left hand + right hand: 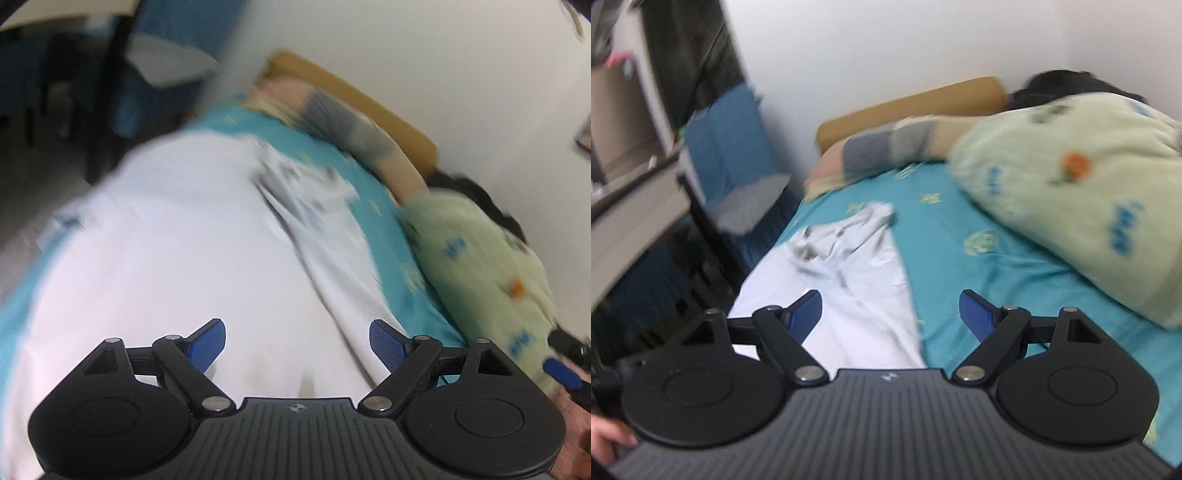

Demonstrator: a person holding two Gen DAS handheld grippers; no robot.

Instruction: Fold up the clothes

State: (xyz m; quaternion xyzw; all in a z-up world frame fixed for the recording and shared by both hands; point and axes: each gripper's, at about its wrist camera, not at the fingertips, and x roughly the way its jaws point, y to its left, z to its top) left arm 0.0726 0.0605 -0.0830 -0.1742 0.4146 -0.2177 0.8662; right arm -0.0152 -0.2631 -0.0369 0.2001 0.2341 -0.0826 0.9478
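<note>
Both views blurred. White garment (pixel 177 251) lies spread on the teal bed sheet (pixel 376 192), rumpled at its far end, likely laid flat for folding. Left gripper (pixel 297 345) spread wide, holding nothing, hovering above the garment's near part. Right gripper (pixel 890 314) also spread and empty, over the garment's right edge (pixel 849 280), probably lining up a grab. Green patterned pillow (pixel 1078 206) sits right, tan bolster (pixel 916 107) far, against the wall.
</note>
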